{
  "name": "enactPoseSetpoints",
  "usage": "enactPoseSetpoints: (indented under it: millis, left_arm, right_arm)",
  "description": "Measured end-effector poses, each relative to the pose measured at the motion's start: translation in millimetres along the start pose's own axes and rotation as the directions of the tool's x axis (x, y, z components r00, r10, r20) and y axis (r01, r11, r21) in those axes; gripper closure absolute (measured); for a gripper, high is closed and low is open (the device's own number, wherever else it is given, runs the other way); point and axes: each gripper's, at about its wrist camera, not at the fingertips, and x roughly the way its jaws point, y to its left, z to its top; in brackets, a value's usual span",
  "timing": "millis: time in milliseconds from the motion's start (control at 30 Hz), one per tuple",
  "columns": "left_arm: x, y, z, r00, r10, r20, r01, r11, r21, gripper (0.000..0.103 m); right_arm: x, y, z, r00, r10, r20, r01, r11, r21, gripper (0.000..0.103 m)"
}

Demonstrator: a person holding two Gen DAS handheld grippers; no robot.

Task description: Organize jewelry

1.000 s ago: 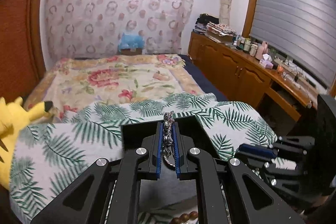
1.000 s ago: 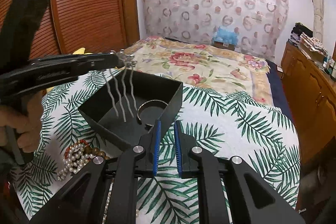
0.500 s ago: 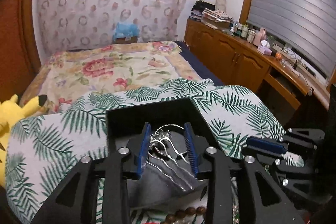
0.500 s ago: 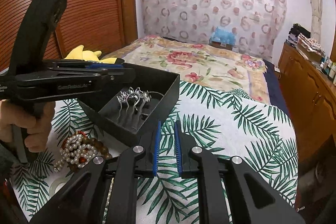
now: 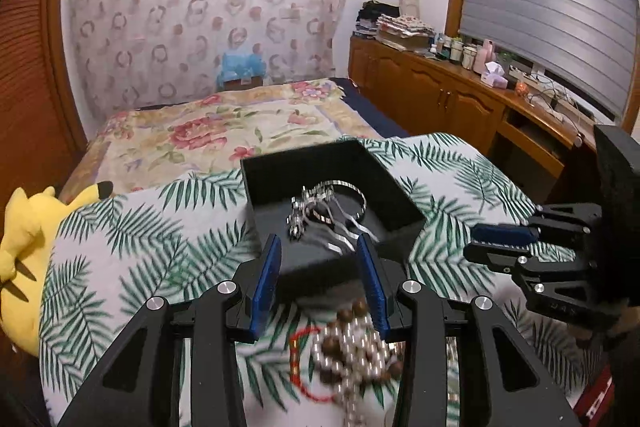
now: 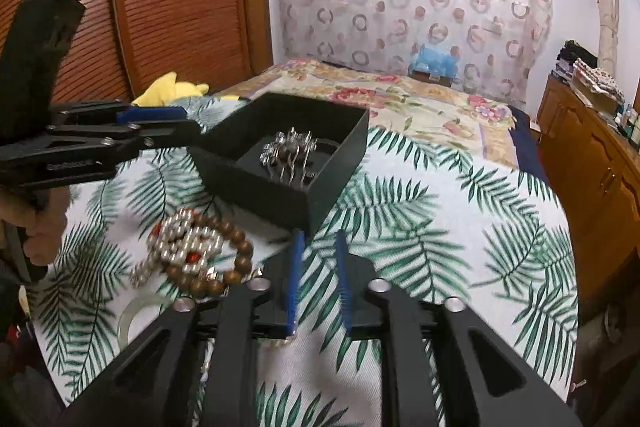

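At the left, the left tool [image 5: 318, 263] is held wide and empty above the near edge of the black box [image 5: 280, 167], where the silver hair comb [image 5: 316, 215] and a bangle [image 5: 352, 191] lie. In front of the box, a tangle of pearl and wooden beads [image 6: 200, 251] rests on the palm-print cover [image 6: 440, 227]; it is judged light, limp and slippery, best pinched across several bunched strands. At the right, the right tool [image 6: 318, 279] is seen narrowly parted, empty.
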Motion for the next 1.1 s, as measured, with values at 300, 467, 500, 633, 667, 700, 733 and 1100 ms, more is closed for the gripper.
enactPoseSetpoints:
  millis: [300, 467, 500, 633, 667, 700, 733, 1100]
  left_arm:
    - [-21, 12, -47, 0.999, 0.000, -0.046, -0.002, 0.999, -0.035, 0.057]
    - [-24, 15, -64, 0.997, 0.009, -0.074, -0.012, 0.999, -0.043, 0.057]
    - [-24, 15, -66, 0.997, 0.012, -0.079, -0.015, 0.999, -0.042, 0.057]
    - [-20, 10, -74, 0.995, 0.002, -0.100, -0.005, 0.999, -0.034, 0.057]
    - [-20, 8, -75, 0.994, -0.005, -0.105, 0.002, 1.000, -0.030, 0.057]
    - [-19, 7, -76, 0.994, -0.009, -0.107, 0.006, 1.000, -0.028, 0.057]
    - [-18, 5, -77, 0.994, -0.016, -0.110, 0.013, 1.000, -0.024, 0.057]
    - [-5, -3, -78, 0.989, -0.051, -0.138, 0.051, 0.999, -0.005, 0.078]
  right_arm:
    - [11, 9, -30, 0.994, 0.005, -0.105, -0.008, 1.000, -0.026, 0.076]
    - [18, 11, -35, 0.990, 0.013, -0.141, -0.017, 0.999, -0.029, 0.076]
    - [20, 11, -36, 0.989, 0.011, -0.146, -0.015, 0.999, -0.031, 0.076]
    - [23, 12, -32, 0.987, -0.030, -0.158, 0.023, 0.999, -0.049, 0.083]
    - [23, 12, -32, 0.986, -0.056, -0.158, 0.047, 0.997, -0.056, 0.083]
    - [23, 10, -33, 0.986, -0.058, -0.158, 0.051, 0.997, -0.051, 0.083]
    - [23, 8, -32, 0.986, -0.054, -0.159, 0.048, 0.998, -0.042, 0.084]
    - [23, 7, -35, 0.989, -0.051, -0.140, 0.047, 0.998, -0.035, 0.084]
